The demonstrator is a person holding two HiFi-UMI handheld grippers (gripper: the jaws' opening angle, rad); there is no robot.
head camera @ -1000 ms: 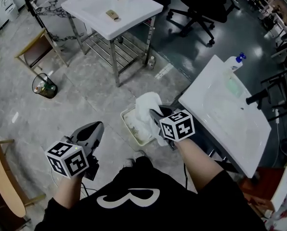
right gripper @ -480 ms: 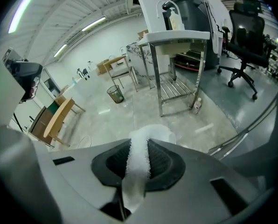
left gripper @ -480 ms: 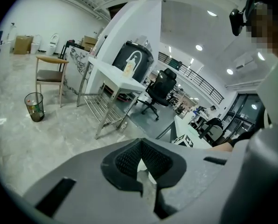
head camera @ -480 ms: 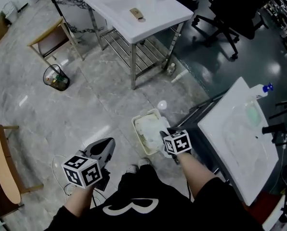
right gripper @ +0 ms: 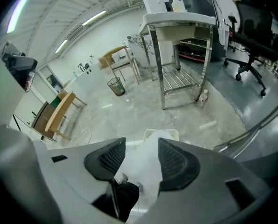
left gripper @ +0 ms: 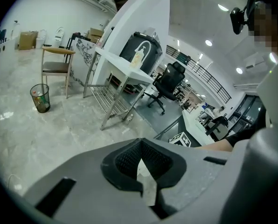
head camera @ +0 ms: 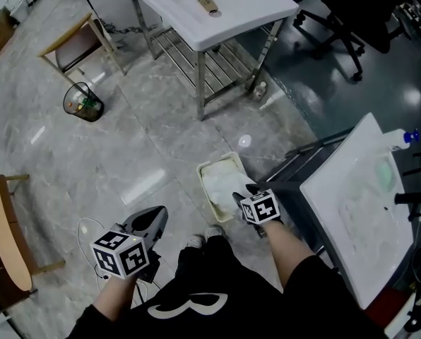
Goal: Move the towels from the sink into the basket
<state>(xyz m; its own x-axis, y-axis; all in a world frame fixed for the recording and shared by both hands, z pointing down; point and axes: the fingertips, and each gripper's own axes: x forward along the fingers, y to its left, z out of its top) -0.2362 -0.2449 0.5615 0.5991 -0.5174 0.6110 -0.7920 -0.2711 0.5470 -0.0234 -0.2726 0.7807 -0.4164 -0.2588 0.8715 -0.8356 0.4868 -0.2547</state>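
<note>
- Basket: interior hidden under towel.
- Far washstand: cut off by top edge.
- Small object on washstand: too small to identify.

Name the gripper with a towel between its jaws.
The right gripper: its jaws, just opened wider, flank the white towel over the basket; the left gripper's are shut, empty.

The grey two-jaw left gripper is held low at the person's left side and angled downward. Its jaws are closed together with nothing between them. The matching right gripper points steeply down from an extended bare right forearm. Its jaws have just been opening and stand apart, with a white cloth towel between them.
</note>
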